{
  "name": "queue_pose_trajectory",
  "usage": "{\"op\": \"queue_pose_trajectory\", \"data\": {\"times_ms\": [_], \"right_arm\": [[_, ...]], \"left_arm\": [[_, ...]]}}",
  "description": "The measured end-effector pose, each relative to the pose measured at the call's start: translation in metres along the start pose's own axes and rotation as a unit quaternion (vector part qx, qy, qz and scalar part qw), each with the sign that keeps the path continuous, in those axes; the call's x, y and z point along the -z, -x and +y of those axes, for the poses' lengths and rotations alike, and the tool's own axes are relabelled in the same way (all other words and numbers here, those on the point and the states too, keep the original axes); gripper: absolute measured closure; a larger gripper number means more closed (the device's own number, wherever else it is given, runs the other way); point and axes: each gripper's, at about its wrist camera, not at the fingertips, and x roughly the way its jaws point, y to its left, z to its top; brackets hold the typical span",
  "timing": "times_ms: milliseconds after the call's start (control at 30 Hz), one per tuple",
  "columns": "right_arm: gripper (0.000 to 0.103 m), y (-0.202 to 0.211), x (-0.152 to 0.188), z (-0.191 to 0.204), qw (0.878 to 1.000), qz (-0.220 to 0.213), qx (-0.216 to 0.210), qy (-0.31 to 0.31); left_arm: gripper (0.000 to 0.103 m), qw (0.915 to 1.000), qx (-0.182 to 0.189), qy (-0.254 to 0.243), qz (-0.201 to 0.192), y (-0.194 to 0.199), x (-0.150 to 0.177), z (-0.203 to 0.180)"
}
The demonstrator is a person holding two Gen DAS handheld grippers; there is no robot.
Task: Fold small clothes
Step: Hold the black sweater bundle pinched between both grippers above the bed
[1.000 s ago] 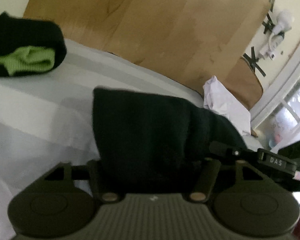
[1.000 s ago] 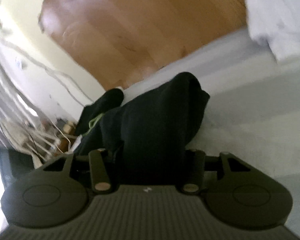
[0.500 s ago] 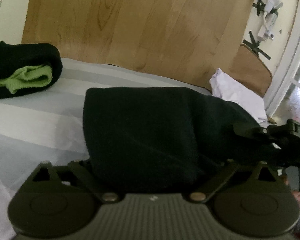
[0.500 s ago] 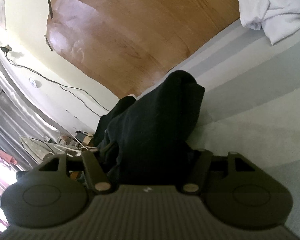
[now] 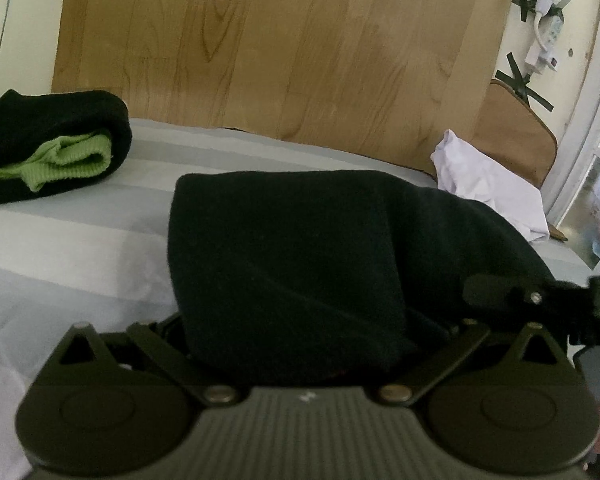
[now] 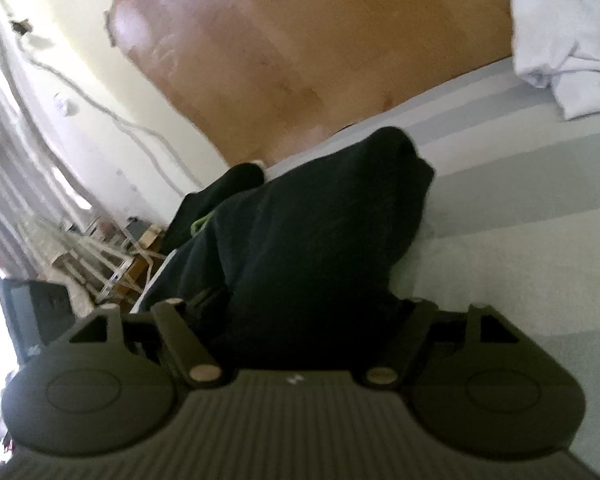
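A black garment point(image 5: 292, 248) lies folded in a thick bundle on the striped bed sheet point(image 5: 80, 240). Its near edge sits between the spread arms of my left gripper point(image 5: 304, 340), whose jaws are opening wide; the cloth hides the fingertips. In the right wrist view the same black garment point(image 6: 320, 232) runs away from my right gripper point(image 6: 300, 320). That gripper's jaws are opening too, with cloth lying between them and covering the pads. Part of my right gripper point(image 5: 532, 296) shows at the garment's right end in the left wrist view.
A folded black and green garment point(image 5: 52, 152) lies at the back left of the bed. A crumpled white cloth point(image 5: 488, 184) sits at the back right by the wooden headboard point(image 5: 280, 48). A window frame and taped cables are on the right wall.
Both grippers' jaws have spread apart around the black garment. The left view has rolled level and the garment has settled lower and flatter on the sheet.
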Motion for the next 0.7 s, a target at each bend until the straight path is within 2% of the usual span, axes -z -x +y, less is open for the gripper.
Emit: {"op": "queue_pose_trajectory", "data": {"times_ms": [100,700], "right_arm": [[0.014,-0.001,0.002,0.004,1.000,0.009,0.005,0.019],[0.014,0.015,0.013,0.002,1.000,-0.023,0.012,0.004]], "left_arm": [[0.000,1.0000,-0.002,-0.001,0.000,0.000,0.000,0.000],[0.000,0.9998,-0.008,0.014,-0.011,0.006,0.003,0.004]]}}
